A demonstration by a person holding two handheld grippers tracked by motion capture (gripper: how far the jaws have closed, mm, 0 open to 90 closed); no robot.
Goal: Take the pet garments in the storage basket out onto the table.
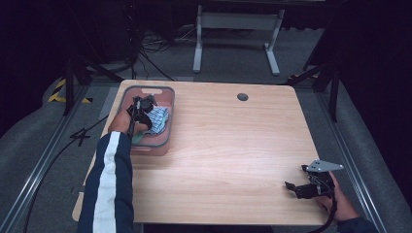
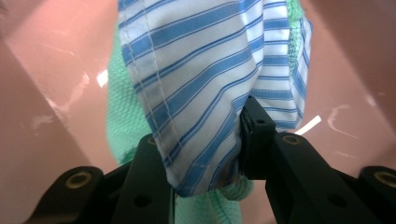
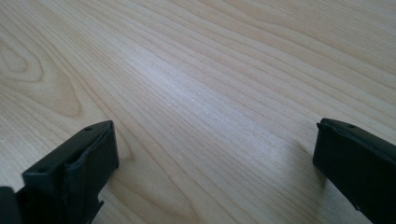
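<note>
Your left claw (image 2: 205,154) is clamped on a bunched fold of striped cloth (image 2: 205,70): soft, thin woven cotton, white with blue stripes and a stitched hem running down its left edge. The fold rises straight up out of the claw, pinched between the two black pads. Behind and just under it lies a green cloth (image 2: 122,116) with a waffle-like knit, touching the striped one and poking out below the claw too. Both sit in a pink bin (image 1: 163,104), smooth glossy plastic with rounded corners and a grey rim, whose sloping walls stand on either side of the claw.

Your right claw (image 3: 215,149) stands wide apart with nothing in it, hovering low above the surface (image 3: 196,70), pale wood-grain laminate, well away from the bin.
</note>
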